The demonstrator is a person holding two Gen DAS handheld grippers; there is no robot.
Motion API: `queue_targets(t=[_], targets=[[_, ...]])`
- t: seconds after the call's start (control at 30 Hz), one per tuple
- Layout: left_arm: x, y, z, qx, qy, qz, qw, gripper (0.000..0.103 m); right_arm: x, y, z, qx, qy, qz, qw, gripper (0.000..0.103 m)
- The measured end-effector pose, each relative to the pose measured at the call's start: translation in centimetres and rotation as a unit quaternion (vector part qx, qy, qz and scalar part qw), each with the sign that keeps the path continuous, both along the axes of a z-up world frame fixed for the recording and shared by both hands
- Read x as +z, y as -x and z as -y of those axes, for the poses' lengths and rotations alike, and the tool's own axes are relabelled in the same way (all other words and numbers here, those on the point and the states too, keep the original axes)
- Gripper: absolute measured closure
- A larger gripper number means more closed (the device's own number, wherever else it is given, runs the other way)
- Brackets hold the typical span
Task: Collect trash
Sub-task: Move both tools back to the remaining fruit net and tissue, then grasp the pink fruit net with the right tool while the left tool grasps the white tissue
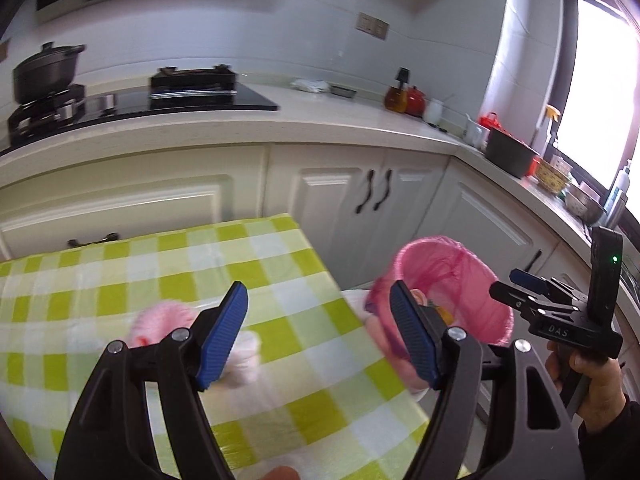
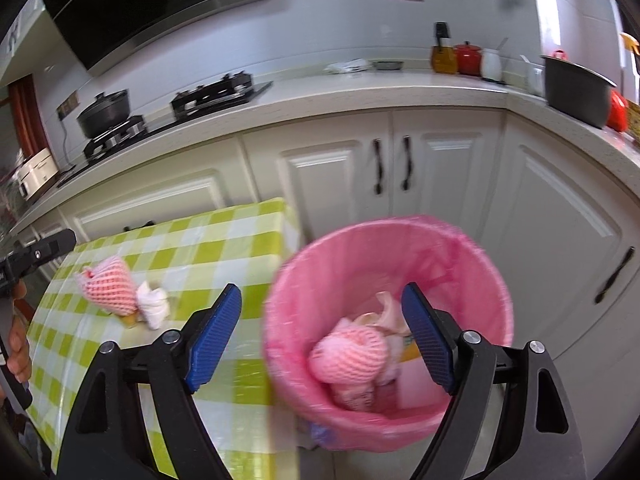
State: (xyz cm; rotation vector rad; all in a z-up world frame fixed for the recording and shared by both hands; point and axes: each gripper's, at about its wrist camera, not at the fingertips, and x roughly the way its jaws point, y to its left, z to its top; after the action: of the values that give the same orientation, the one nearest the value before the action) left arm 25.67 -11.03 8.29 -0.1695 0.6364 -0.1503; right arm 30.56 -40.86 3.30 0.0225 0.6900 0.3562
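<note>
A pink foam net (image 2: 110, 285) and a crumpled white tissue (image 2: 154, 304) lie on the green-checked table (image 2: 224, 232). My right gripper (image 2: 322, 290) hangs open and holds nothing, over the near rim of a bin lined with a pink bag (image 2: 304, 280). In that bin lie another pink foam net (image 2: 348, 354) and scraps. My left gripper (image 1: 319, 288) is open and holds nothing over the table's right part (image 1: 280, 248). The blurred foam net (image 1: 160, 320) and tissue (image 1: 244, 360) sit behind its left finger. The bin (image 1: 440, 264) stands just past the table's corner, with the right gripper (image 1: 508, 286) beyond it.
White kitchen cabinets (image 2: 440, 168) with black handles run behind the table and bin, close to both. On the counter above are a gas hob with a black pot (image 1: 44, 72), red and amber jars (image 1: 404, 96) and a dark pot (image 2: 576, 88). A hand (image 1: 596, 384) holds the right gripper's grip.
</note>
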Motion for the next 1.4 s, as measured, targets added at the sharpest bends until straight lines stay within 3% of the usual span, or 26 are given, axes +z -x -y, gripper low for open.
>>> queue_targets(t=[0.23, 0.53, 0.93, 1.4], targets=[[-0.1, 2.9, -7.9, 0.057, 0.005, -0.004, 0.9984, 0.032, -0.5, 1.2, -5.2, 0.031, -0.005, -0.007, 0.999, 0.022], [-1.4, 4.7, -14.7, 0.103, 0.015, -0.017, 0.9944, 0.032, -0.7, 2.6, -12.2, 0.076, -0.006, -0.013, 0.997, 0.018], [-6.3, 4.1, -19.1, 0.123, 0.031, -0.064, 0.9899, 0.033, -1.8, 3.1, -19.7, 0.131, -0.005, -0.029, 0.991, 0.018], [-10.4, 2.4, -20.7, 0.107, 0.039, -0.097, 0.9887, 0.034, -2.6, 1.5, -25.4, 0.138, -0.032, -0.052, 0.989, 0.018]])
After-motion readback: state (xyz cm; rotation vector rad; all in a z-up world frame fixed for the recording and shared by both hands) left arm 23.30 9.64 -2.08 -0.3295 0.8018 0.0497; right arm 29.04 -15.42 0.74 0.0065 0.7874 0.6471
